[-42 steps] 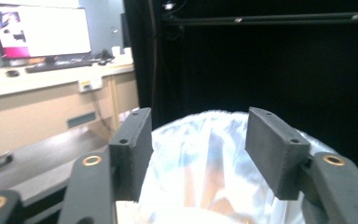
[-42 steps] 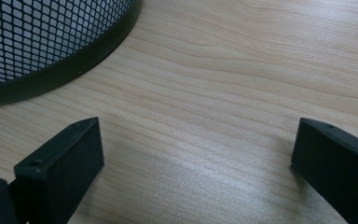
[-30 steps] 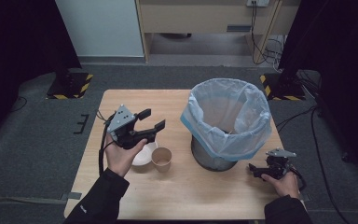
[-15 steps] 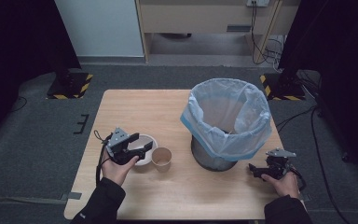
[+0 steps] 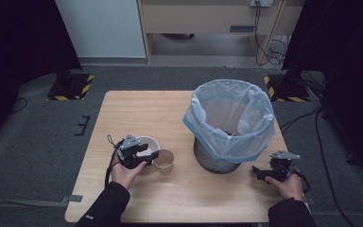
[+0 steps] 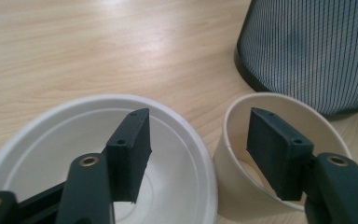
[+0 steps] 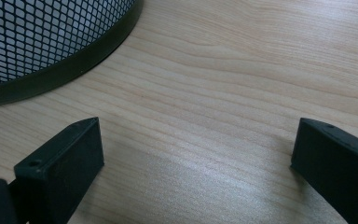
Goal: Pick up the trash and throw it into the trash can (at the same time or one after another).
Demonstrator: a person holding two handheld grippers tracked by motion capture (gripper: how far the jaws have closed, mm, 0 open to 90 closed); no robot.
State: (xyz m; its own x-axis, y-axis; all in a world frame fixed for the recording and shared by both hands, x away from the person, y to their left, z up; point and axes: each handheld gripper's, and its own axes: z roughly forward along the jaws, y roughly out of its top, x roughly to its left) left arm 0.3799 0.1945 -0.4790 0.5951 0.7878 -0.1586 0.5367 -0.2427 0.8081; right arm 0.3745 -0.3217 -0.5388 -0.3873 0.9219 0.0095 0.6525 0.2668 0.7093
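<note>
The paper cup (image 5: 164, 161) and the white bowl (image 5: 146, 144), touching near the desk's (image 5: 137, 109) front-left corner, are judged light and easily crushed. The left tongs (image 6: 196, 149), just closing, straddle both rims unclamped; the cup wall is best pinched gently. The right tongs (image 7: 191, 163) are held apart.

I find no legible text, label, brand or number on any surface before me. The sole markings are yellow-and-black hazard stripes on the two floor bases (image 5: 71, 85) (image 5: 283, 87) beyond the counter (image 5: 137, 113); they carry no wording.
</note>
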